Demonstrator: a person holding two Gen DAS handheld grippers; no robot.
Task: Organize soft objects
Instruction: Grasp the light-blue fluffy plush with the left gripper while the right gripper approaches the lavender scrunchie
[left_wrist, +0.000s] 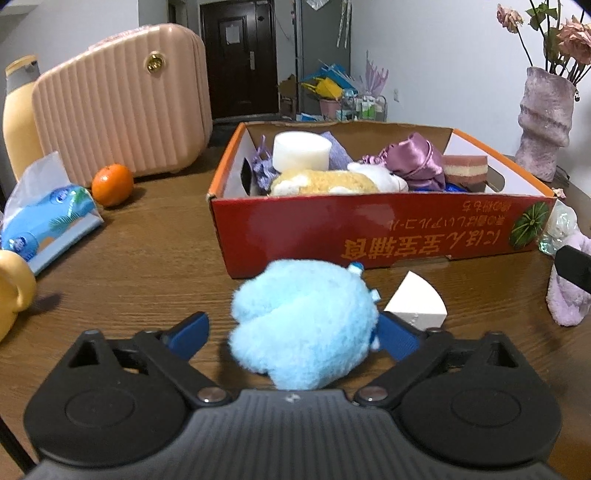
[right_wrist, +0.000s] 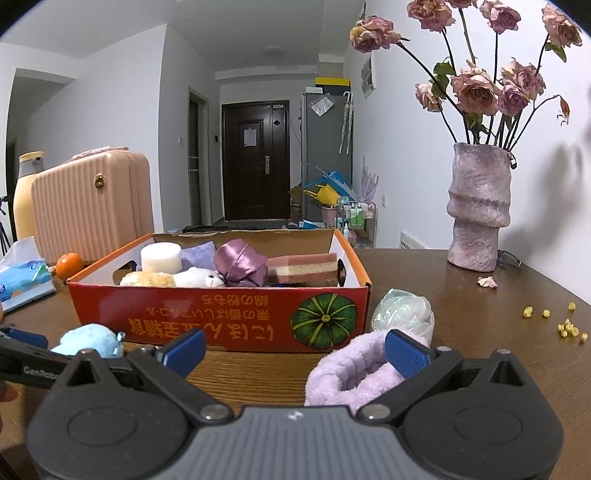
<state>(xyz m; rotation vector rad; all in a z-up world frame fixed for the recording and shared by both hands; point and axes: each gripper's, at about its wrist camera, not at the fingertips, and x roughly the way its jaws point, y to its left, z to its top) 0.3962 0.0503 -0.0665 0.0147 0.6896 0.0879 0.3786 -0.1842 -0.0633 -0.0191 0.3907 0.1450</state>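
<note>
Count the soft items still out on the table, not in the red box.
4: blue plush between the left gripper's jaws, white wedge sponge beside it, lilac fluffy piece at the right gripper, pale mesh puff by the box corner.

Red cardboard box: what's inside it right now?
Inside the red cardboard box: white foam cylinder, purple satin bundle, layered pink sponge, yellow-and-white plush, lavender cloth. Whatever lies beneath them is covered.

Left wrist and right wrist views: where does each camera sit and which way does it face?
Left wrist: on the left claw, tilted down at the blue plush between its fingers, box behind.
Right wrist: on the right claw, facing the box, lilac towel by its right finger; the left claw shows at left.
Shared: box, plush, towel, suitcase, vase.
</note>
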